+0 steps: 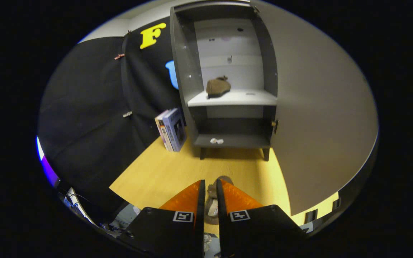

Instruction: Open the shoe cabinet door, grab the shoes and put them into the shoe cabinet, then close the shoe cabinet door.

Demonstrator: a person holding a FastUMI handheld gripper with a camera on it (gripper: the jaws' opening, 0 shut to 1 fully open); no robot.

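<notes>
So the gripper [210, 186] at the bottom middle of the frame is clenched on the second shoe [214, 195], both orange fingers [188, 199] pinching it, and the shoe cabinet [228, 82] sits open at the top centre with its door [321, 118] swung wide to the right and one shoe [218, 87] already on the middle shelf [249, 97]. If it were me I'd keep the squeeze firm, go in straight and level, and aim for the bare right half of that shelf so I don't bump the first shoe or the door

No legible txt; boxes [171, 129] print too small.
</notes>
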